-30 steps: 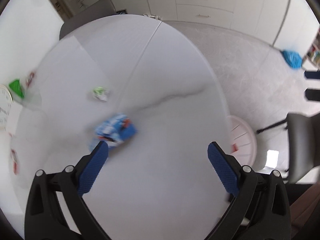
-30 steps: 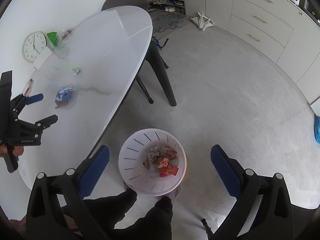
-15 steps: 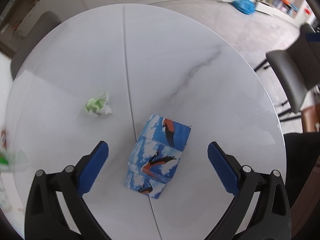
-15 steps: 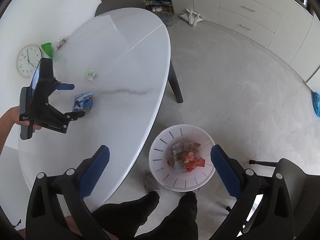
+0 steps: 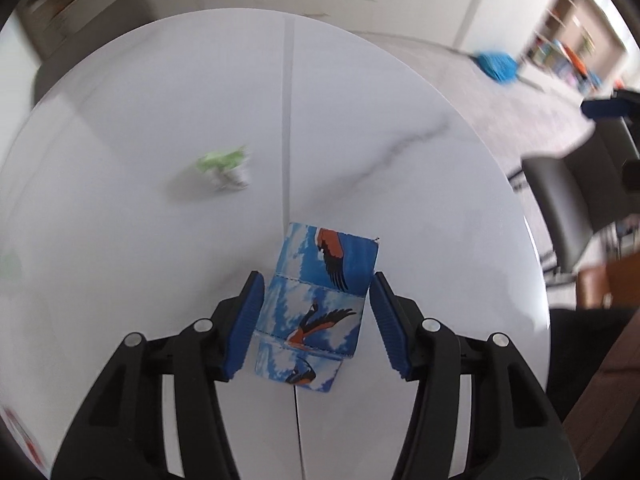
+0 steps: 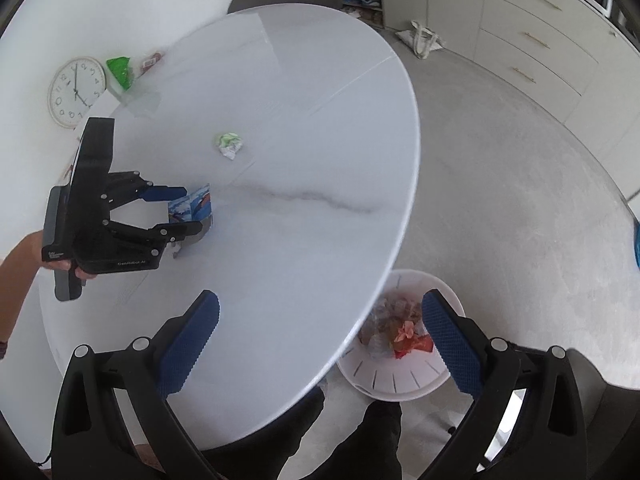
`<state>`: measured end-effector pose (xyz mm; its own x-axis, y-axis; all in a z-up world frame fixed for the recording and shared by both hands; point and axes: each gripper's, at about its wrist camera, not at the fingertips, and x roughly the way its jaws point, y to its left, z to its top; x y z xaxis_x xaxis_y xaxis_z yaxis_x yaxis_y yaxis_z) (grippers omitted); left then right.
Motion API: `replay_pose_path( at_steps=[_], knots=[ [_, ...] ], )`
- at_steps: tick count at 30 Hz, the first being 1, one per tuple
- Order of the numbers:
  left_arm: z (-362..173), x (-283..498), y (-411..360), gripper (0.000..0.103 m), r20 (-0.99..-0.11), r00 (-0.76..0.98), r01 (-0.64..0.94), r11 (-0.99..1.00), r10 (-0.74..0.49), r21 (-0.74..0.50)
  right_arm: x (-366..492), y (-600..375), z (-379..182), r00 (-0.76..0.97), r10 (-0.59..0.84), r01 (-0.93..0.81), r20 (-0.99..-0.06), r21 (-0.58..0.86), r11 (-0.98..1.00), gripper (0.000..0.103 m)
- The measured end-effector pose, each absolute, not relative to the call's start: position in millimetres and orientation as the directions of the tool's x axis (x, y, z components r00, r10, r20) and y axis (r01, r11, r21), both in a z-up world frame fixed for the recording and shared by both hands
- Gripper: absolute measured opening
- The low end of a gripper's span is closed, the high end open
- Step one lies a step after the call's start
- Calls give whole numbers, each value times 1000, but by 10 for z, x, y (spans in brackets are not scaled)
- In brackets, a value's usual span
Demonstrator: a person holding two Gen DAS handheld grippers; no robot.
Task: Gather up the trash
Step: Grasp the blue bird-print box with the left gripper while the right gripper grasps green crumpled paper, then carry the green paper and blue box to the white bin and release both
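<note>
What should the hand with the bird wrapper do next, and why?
Probably finish closing and lift. The left gripper has just been closing around the blue bird wrapper, which sits between its pads on the white table, though a small gap shows on the right side. Once it is pinched, the wrapper can go to the white bin on the floor. The right gripper is open and empty.

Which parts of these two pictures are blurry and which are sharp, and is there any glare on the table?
Left wrist view: the carton and left gripper are sharp, the green wad and room behind smear with motion. Right wrist view: mostly crisp, wad included, with a soft sheen on the far table; both views bulge with fisheye bending.
</note>
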<state>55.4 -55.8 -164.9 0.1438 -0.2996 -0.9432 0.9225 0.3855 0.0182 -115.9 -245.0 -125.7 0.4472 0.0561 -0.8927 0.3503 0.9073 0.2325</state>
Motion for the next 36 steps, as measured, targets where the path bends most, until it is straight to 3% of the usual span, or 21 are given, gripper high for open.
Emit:
replay_pose_path(
  at_steps=[9,12,16,20,21,23,29,36],
  knots=[
    [-1456,648,351,54,-929,296,495,867,-223,-51,278,-1993,-1465,478,121,97,-870,190,977,100],
    [-1477,602,629,54,-935,284,320,940,-212,-116,709,-1827,-1643,455,99,71,-885,147,987,86],
    [-1490,511,787,54,-943,281,200,971,-181,-127,1095,-1727,-1913,402,48,131,-915,109,985,70],
    [-1494,533,714,54,-945,278,214,970,-171,-113,1242,-1708,-2061,365,14,186,-931,88,979,55],
    [-1488,535,697,54,-945,284,225,969,-163,-100,1258,-1709,-2078,359,15,193,-933,90,977,42],
    [-1477,561,653,54,-944,291,240,967,-155,-85,1245,-1733,-2091,357,8,203,-934,86,975,34],
    [-1410,481,576,54,-936,309,256,963,-170,-90,1052,-1784,-1867,394,23,194,-919,108,975,32],
    [-1093,290,332,54,-914,354,329,941,-196,-75,245,-2001,-1377,476,52,195,-878,163,967,32]
  ],
)
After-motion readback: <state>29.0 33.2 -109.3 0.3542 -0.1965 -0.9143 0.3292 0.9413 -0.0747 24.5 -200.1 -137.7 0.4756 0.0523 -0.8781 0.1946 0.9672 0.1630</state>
